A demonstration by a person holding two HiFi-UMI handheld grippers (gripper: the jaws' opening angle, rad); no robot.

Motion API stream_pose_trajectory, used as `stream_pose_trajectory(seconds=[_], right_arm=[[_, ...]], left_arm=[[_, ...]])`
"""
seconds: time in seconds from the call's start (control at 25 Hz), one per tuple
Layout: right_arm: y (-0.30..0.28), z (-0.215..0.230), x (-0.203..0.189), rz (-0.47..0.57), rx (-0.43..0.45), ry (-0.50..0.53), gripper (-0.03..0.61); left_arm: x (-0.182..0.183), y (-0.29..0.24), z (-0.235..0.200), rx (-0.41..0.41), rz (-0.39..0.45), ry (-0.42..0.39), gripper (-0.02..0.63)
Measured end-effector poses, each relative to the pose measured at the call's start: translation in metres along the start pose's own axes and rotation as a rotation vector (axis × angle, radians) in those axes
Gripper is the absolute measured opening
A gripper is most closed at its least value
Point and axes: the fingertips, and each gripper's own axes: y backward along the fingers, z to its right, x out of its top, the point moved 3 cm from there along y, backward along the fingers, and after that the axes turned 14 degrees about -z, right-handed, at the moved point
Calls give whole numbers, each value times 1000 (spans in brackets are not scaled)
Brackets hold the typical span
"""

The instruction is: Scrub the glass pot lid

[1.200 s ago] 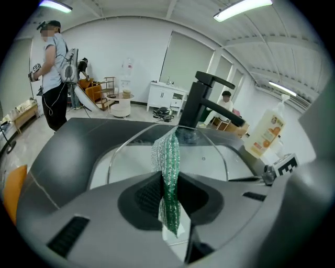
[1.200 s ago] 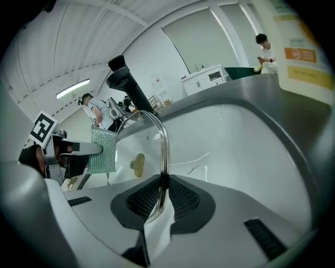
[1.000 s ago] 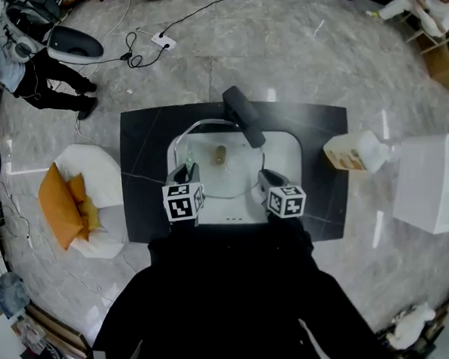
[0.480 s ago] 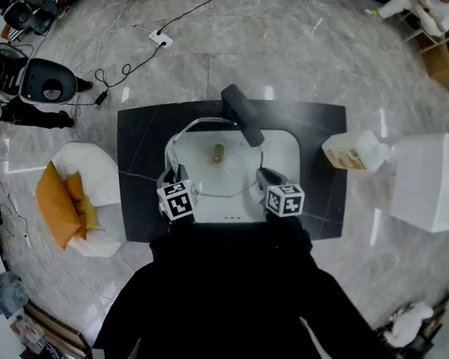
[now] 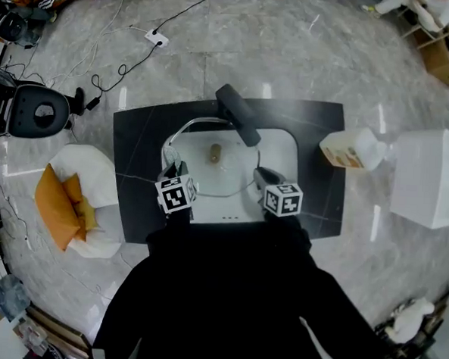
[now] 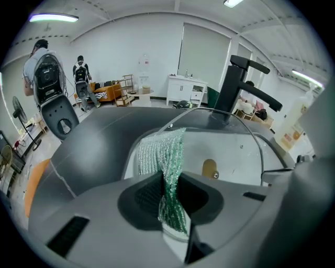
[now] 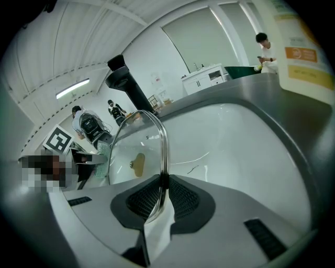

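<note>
— White sink [image 5: 287,152]: what is held over it?
— Glass pot lid [image 5: 213,174], round and steel-rimmed; its rim is pinched between the closed jaws of the right gripper [image 7: 163,191].
— And the left gripper [image 6: 170,193]?
— It is clamped on a green mesh scrubber [image 6: 162,157], which is draped by the lid's left edge.
— Room?
— The rear is crowded by a black faucet [image 5: 238,115]; dark countertop [image 5: 135,147] is seen all round.

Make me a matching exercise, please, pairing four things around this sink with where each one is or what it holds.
Things:
1. left gripper
2. right gripper
3. black faucet
4. white jug

Places or states:
A. on the counter, right of the sink
B. shut on the rim of the glass lid
C. at the back edge of the sink
D. shut on the green scrub cloth

Pairs: 1-D, 2-B, 3-C, 4-A.
</note>
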Motion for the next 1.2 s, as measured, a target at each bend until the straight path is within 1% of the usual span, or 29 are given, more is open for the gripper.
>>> stream_pose_trajectory(seconds=[0.16,0.36,0.64,0.84,1.04,1.2], right_arm=[[1,0,0,-2,1,3,54],[1,-1,0,-5,1,3,54],[2,-1,0,-6,6,4,54],[4,-3,1,-8,7,8,54],[5,-3,1,-8,9,5,54],[5,-3,0,-8,9,7,54]], left_arm=[[2,-7,3,-21,-13,-5,64],[5,-16,4,-27,-17,-19,64],[3,-22,8,-41,-64,-33,64],[1,-26,10,-41,-79,-42,64],[5,-28,11,-43,-67,-40,64],[4,-31,17,-62,-71,-49,64]])
